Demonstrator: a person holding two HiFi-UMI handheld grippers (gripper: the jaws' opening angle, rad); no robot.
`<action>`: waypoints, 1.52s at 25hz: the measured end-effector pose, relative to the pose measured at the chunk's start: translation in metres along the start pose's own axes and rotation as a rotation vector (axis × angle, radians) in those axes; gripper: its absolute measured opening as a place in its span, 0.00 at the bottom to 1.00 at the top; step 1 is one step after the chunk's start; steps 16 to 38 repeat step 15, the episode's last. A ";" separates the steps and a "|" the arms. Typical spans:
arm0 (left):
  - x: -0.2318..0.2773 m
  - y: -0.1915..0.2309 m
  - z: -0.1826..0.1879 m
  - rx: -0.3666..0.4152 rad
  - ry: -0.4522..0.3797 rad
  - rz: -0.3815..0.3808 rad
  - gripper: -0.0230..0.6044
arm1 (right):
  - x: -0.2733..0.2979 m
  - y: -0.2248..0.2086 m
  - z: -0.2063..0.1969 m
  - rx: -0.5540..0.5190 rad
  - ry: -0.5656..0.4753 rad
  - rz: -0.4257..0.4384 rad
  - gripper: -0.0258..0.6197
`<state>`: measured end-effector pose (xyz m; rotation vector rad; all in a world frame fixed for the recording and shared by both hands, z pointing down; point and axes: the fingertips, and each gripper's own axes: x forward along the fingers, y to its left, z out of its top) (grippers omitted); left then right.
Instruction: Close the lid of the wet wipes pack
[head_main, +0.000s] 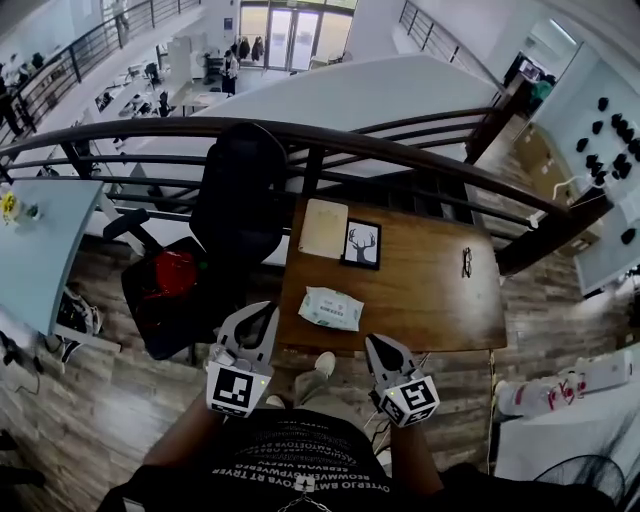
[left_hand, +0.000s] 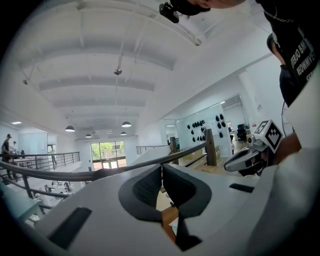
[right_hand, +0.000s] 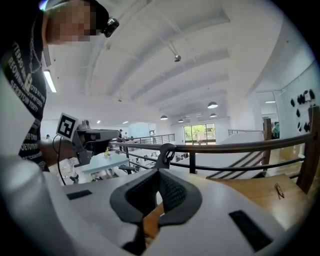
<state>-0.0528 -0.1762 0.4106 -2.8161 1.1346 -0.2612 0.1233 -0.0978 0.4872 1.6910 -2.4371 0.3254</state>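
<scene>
item: soft white-and-green plastic wet wipes pack (head_main: 331, 308), flat near the front edge of the brown wooden table (head_main: 430, 290); lid too small to read. left gripper (head_main: 264, 316) and right gripper (head_main: 374, 349): jaws pressed together, empty, short of the pack. risk: an off-centre press could skid the light pack.

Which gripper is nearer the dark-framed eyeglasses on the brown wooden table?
Right. The right gripper hangs at the brown wooden table's near edge, the dark-framed eyeglasses ahead to its right. The left gripper is off the table's left corner, farther away.
</scene>
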 end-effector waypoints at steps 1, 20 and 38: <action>0.000 -0.001 -0.001 -0.005 -0.002 -0.006 0.08 | 0.001 0.002 0.001 -0.008 0.000 0.000 0.06; 0.055 0.008 -0.049 -0.081 0.059 -0.047 0.08 | 0.043 -0.011 -0.024 -0.060 0.139 0.015 0.06; 0.055 0.008 -0.049 -0.081 0.059 -0.047 0.08 | 0.043 -0.011 -0.024 -0.060 0.139 0.015 0.06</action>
